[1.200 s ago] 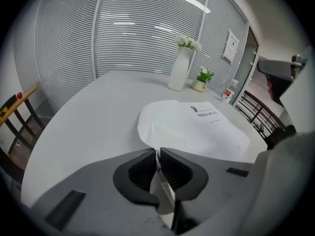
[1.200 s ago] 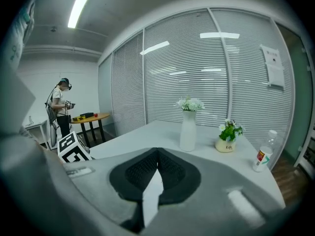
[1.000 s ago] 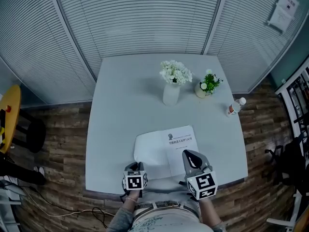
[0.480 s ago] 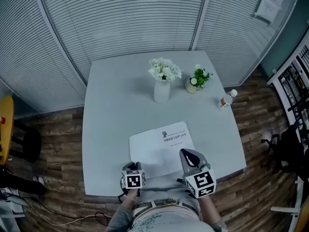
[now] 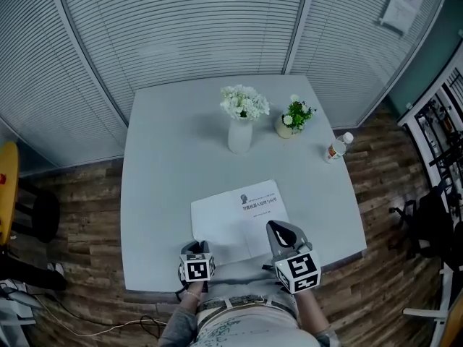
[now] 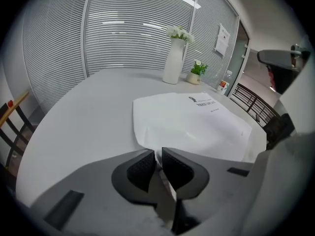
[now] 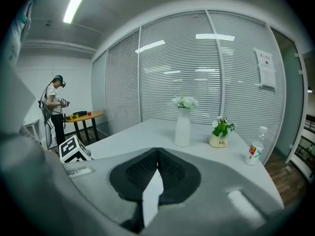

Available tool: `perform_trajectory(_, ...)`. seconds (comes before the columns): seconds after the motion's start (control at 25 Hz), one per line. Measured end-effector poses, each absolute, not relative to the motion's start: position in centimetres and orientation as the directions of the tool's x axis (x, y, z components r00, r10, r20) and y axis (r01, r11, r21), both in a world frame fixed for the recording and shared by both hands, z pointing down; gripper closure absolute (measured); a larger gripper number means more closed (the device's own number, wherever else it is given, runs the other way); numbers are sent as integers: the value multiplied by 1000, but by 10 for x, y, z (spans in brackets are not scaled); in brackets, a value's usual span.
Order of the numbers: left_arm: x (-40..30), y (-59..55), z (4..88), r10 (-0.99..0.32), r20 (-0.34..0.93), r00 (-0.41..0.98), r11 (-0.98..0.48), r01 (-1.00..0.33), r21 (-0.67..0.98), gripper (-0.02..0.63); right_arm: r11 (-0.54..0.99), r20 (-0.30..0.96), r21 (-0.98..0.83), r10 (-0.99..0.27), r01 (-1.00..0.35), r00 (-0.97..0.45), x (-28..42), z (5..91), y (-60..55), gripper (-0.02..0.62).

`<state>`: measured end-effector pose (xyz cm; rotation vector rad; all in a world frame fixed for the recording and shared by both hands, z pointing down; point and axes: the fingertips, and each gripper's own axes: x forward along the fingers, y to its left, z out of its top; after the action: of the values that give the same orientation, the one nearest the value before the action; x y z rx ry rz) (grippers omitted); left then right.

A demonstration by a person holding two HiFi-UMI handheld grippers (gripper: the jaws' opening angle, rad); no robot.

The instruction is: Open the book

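The white book [image 5: 230,221] lies at the table's near edge, a printed title on its right half [image 5: 255,202]. My left gripper [image 5: 196,247] is at the book's near left corner. In the left gripper view [image 6: 158,154] its jaws have just been opening and now stand a narrow gap apart. A thin white page edge runs between them, and the book [image 6: 192,122] spreads beyond. My right gripper [image 5: 278,230] is over the book's near right edge. In the right gripper view [image 7: 157,154] it is shut on a white page [image 7: 151,195].
A white vase of flowers [image 5: 241,125], a small potted plant [image 5: 292,117] and a bottle [image 5: 334,149] stand at the far side of the grey table [image 5: 159,186]. Blind-covered glass walls surround it. A person [image 7: 54,109] stands by a yellow table far left.
The head view has shifted a little, so the table sits slightly further left in frame. Book and both grippers keep the same places relative to each other.
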<state>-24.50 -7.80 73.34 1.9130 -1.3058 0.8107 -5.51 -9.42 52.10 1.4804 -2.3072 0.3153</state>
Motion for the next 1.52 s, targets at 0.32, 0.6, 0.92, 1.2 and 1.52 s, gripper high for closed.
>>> perform_trajectory(0.32, -244, -76, 731, -536, 789, 301, -248, -949, 194, 560, 438, 425, -1, -813, -899, -396, -57, 521, -92, 595)
perform_trajectory(0.6, -244, -77, 731, -553, 776, 302, -248, -949, 192, 560, 428, 439, -9, -810, -904, -388, -54, 525, -94, 595)
perform_trajectory(0.92, -245, -77, 729, -573, 754, 321, -229, -946, 229, 560, 436, 453, -15, -799, -900, -395, -46, 531, -94, 595)
perform_trajectory(1.2, -249, -76, 725, -602, 768, 219, -204, -972, 117, 543, 483, 453, -25, -775, -875, -441, -27, 523, -97, 595)
perform_trajectory(1.52, -247, -73, 717, -619, 779, 99, -157, -988, 1, 502, 522, 456, -33, -751, -852, -478, -6, 517, -100, 595)
